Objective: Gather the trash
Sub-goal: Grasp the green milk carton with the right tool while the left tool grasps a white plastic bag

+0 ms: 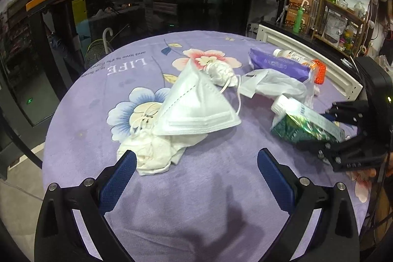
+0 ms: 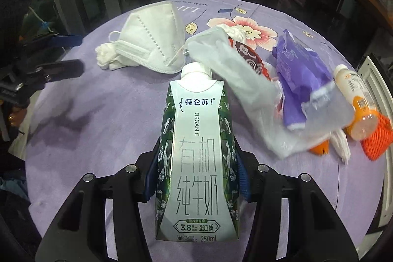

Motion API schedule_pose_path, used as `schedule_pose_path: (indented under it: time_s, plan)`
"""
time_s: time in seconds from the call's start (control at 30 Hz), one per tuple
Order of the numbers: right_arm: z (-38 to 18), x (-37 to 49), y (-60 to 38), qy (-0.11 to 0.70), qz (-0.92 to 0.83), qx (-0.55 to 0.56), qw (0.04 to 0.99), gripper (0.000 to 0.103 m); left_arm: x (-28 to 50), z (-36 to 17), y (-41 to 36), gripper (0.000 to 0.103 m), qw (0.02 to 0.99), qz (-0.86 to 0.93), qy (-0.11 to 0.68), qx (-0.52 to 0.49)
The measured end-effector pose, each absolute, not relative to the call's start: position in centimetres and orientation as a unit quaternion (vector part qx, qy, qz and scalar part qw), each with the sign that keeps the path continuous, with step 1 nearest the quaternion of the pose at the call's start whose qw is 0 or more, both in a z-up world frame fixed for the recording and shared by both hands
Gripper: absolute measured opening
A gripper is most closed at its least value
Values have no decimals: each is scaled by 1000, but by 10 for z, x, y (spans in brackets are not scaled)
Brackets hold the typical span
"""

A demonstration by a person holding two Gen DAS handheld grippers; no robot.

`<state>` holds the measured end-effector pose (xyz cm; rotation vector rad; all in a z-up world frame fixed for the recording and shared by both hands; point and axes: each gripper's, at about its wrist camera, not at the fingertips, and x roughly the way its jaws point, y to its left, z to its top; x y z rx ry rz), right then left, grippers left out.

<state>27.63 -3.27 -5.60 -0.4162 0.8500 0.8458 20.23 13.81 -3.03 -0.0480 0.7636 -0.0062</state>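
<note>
Milk carton (image 2: 196,158) pinched at mid-body by right gripper (image 2: 196,176) jaws, above the counter (image 2: 98,114). Stiff but crushable, likely light; best held across flat sides. Left gripper (image 1: 196,163) jaws spread before face mask (image 1: 196,107), soft and floppy.

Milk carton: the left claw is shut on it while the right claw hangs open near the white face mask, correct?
Not quite: the sides are swapped. The right claw is shut on the milk carton, as the right wrist view shows. The left claw is the one hanging open near the white face mask, seen in the left wrist view.
</note>
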Motion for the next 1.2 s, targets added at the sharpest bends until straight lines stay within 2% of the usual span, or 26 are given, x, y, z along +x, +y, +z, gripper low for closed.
schedule_pose_path:
  time_s: [0.2, 0.43, 0.6, 0.67, 0.77, 0.83, 0.87, 0.9, 0.93, 1.03, 1.2]
  plan:
    - [-49, 245, -72, 386, 384, -159, 823, 51, 218, -21, 105, 97, 931, -45, 362, -12]
    - [-45, 231, -116, 383, 355, -116, 845, 51, 254, -32, 40, 97, 923, -96, 365, 75]
    - [-44, 228, -148, 382, 334, -83, 858, 52, 280, -48, 6, 90, 912, -97, 362, 166]
    - [-45, 226, -159, 381, 327, -72, 862, 52, 297, -58, -2, 83, 902, -94, 378, 186]
    - [-46, 224, -171, 381, 317, -56, 867, 52, 312, -68, -6, 64, 895, -85, 392, 197]
    - [-46, 223, -174, 379, 312, -48, 870, 52, 314, -70, -7, 40, 893, -89, 398, 190]
    - [-47, 223, -176, 378, 310, -43, 872, 52, 314, -70, -6, 33, 894, -91, 399, 183]
    - [-47, 223, -177, 375, 306, -39, 874, 52, 312, -68, -6, 19, 896, -94, 399, 174]
    - [-47, 222, -179, 374, 304, -34, 876, 51, 309, -67, -5, 14, 897, -96, 398, 167]
    - [-47, 220, -188, 369, 296, -13, 881, 52, 296, -58, -5, 6, 905, -104, 386, 146]
    - [-46, 210, -198, 358, 285, 5, 889, 52, 267, -29, -4, 4, 920, -116, 357, 110]
